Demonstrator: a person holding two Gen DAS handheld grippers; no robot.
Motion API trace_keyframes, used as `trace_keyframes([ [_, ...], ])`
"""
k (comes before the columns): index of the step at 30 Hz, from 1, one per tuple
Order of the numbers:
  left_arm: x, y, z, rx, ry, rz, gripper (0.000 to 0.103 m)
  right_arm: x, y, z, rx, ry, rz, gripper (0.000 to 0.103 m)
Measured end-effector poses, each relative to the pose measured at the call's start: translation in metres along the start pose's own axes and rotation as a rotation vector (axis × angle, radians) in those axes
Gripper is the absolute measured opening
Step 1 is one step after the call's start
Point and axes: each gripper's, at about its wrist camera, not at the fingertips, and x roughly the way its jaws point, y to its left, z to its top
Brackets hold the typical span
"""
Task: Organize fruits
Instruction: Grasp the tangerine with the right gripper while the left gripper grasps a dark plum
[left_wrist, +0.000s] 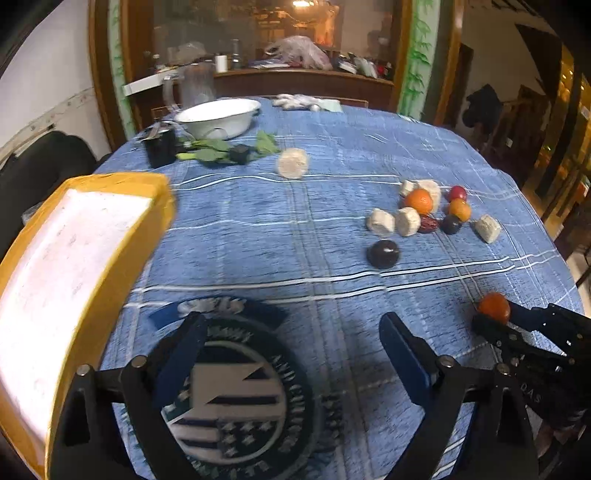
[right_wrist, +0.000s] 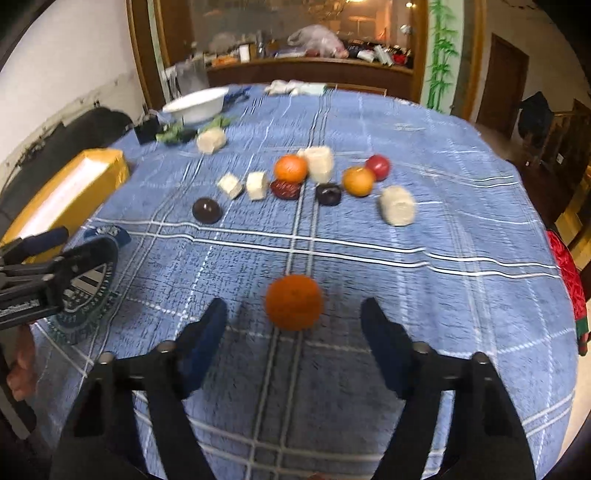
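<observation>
Dim warm indoor light, heavy fisheye bending with black corners, motion blur throughout (worst nearby).

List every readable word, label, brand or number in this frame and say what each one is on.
"AND": on the rim of the round flag-emblem patch, left wrist view; the rest of its ring lettering is too blurred to read.
"DAS" (uncertain): small white letters on the right gripper body, left wrist view.
White label on the left gripper body, right wrist view: too blurred to read.
Yellow box: no text visible.
</observation>
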Motion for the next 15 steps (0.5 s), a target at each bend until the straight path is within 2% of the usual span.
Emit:
trace_keyframes([
  [1,0.003,-0.007,0.003,0.015,0.002,-0.004,0.091,0.006,0.003,0.001,-0.009,0.015,-0.005,0.066],
  [2,0.007,-0.014,0.006,0.03,0.001,-0.007,0.09,0.011,0.004,0.001,-0.013,0.024,-0.009,0.056],
  [4,0.021,-0.031,0.015,0.056,0.014,-0.023,0.083,0.019,0.005,0.0,-0.019,0.037,-0.024,0.036],
  [5,0.027,-0.037,0.018,0.061,0.02,-0.032,0.076,0.019,0.004,-0.001,-0.018,0.032,-0.026,0.036],
  [7,0.043,-0.05,0.026,0.066,0.039,-0.043,0.074,0.017,-0.001,-0.002,-0.004,0.025,-0.007,0.036],
  [8,0.05,-0.055,0.029,0.073,0.049,-0.04,0.071,0.016,-0.003,-0.002,0.001,0.023,-0.007,0.036],
  [9,0.058,-0.06,0.032,0.08,0.062,-0.033,0.063,0.015,-0.008,-0.003,0.013,0.02,-0.006,0.036],
  [10,0.063,-0.062,0.033,0.081,0.071,-0.033,0.061,0.013,-0.01,-0.003,0.02,0.016,-0.004,0.036],
  [11,0.065,-0.063,0.035,0.077,0.058,-0.025,0.055,0.011,-0.015,-0.004,0.032,0.011,-0.002,0.036],
  [12,0.066,-0.062,0.037,0.069,0.053,-0.017,0.04,0.01,-0.017,-0.004,0.042,0.008,0.001,0.036],
  [14,0.066,-0.058,0.039,0.048,0.05,-0.018,0.023,0.01,-0.024,-0.005,0.066,0.008,0.012,0.036],
  [15,0.064,-0.055,0.039,0.038,0.05,-0.031,0.022,0.011,-0.027,-0.005,0.074,0.008,0.017,0.036],
])
